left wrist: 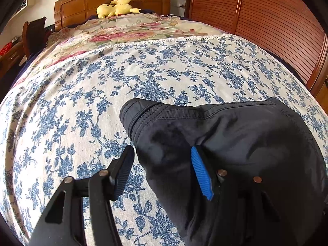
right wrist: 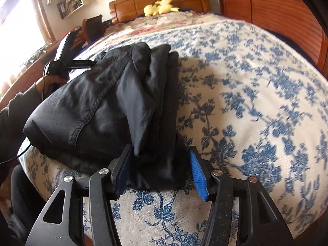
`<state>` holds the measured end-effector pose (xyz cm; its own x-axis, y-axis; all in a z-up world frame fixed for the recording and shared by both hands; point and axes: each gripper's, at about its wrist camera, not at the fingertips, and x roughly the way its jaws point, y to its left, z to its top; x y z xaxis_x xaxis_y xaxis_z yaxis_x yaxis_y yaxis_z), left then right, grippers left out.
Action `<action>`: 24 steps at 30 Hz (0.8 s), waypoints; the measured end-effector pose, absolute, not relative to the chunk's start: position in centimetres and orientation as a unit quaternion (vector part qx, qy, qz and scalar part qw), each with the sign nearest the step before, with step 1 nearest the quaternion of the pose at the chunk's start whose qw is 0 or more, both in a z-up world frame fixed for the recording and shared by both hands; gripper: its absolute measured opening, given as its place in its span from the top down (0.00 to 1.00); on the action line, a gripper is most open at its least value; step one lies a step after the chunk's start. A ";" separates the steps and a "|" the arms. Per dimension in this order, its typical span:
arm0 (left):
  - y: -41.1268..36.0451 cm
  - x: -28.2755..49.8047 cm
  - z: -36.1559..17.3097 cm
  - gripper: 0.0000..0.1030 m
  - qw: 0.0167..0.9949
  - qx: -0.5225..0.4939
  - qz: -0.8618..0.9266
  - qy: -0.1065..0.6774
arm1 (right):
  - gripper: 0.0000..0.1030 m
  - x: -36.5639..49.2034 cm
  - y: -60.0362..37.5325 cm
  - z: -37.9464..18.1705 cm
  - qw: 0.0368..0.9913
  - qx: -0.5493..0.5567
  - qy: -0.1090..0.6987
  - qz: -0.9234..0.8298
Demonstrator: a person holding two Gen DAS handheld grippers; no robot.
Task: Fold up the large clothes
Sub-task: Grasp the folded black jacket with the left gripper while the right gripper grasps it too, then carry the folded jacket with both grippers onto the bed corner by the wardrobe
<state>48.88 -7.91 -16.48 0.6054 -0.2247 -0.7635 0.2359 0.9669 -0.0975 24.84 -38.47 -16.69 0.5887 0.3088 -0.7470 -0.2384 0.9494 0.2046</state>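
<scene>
A: R gripper (right wrist: 158, 170) – jaws spread, a flap of the black garment (right wrist: 106, 102) lies between the pads but they don't look pressed on it. L gripper (left wrist: 162, 172) also spread, garment edge in the gap, no pinch

B: step?

A: prob. late fold – garment's a compact stack near the edge of the bed (right wrist: 246, 82). Next: regrip or flatten the loose top flap, I'd guess

B: materials?

A: thin matte woven cloth, stitched seams, soft creases; bed cover's blue floral, nubby
</scene>
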 end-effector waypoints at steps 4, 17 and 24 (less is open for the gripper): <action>-8.2 49.0 -16.5 0.56 0.895 0.000 -0.131 0.426 | 0.44 25.0 -37.9 -17.1 0.889 0.041 0.428 0.156; -10.1 48.0 -15.1 0.90 0.904 0.037 -0.121 0.409 | 0.79 25.0 -37.1 -16.3 0.889 0.075 0.411 0.190; -11.2 45.2 -11.3 0.93 0.924 0.070 -0.097 0.364 | 0.87 24.7 -37.8 -15.0 0.899 0.090 0.376 0.206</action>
